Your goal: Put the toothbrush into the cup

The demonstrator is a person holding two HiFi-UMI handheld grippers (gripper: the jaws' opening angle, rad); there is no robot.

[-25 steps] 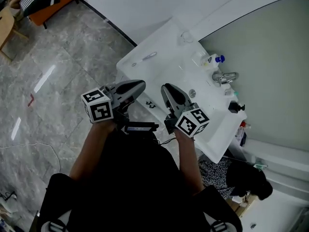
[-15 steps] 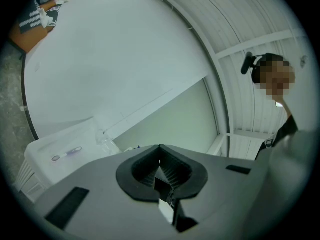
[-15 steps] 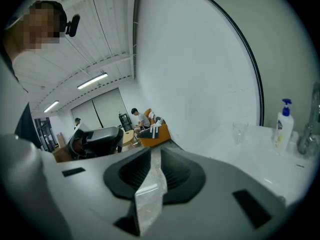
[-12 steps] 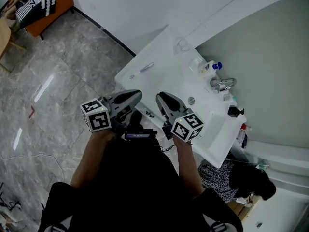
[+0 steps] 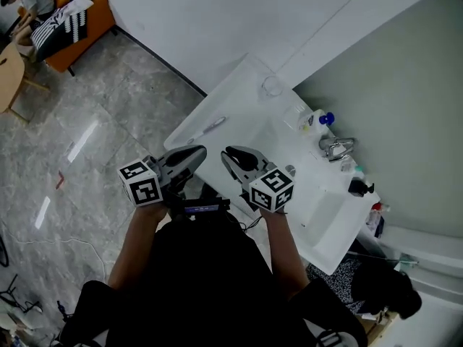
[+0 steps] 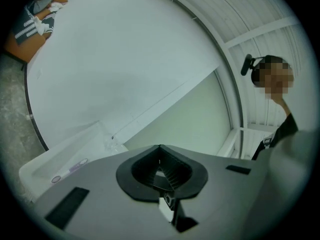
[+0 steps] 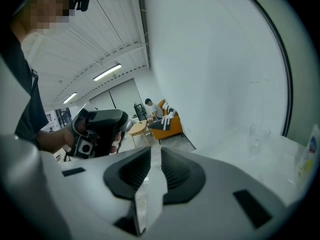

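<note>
The toothbrush (image 5: 210, 127) is lying flat on the white counter (image 5: 242, 96), well apart from the clear cup (image 5: 271, 87) that is standing near the wall. The left gripper (image 5: 197, 152) is hovering by the counter's front edge, its jaws together and empty. Beside it, the right gripper (image 5: 228, 153) is showing a narrow gap with nothing in it.

white counter (image 5: 239, 98), toothbrush (image 5: 208, 127), apparently glass cup (image 5: 271, 87)

lit: bright, even | glare: floor (image 5: 78, 140) | edges: fisheye vignette | focus: prob. soft
</note>
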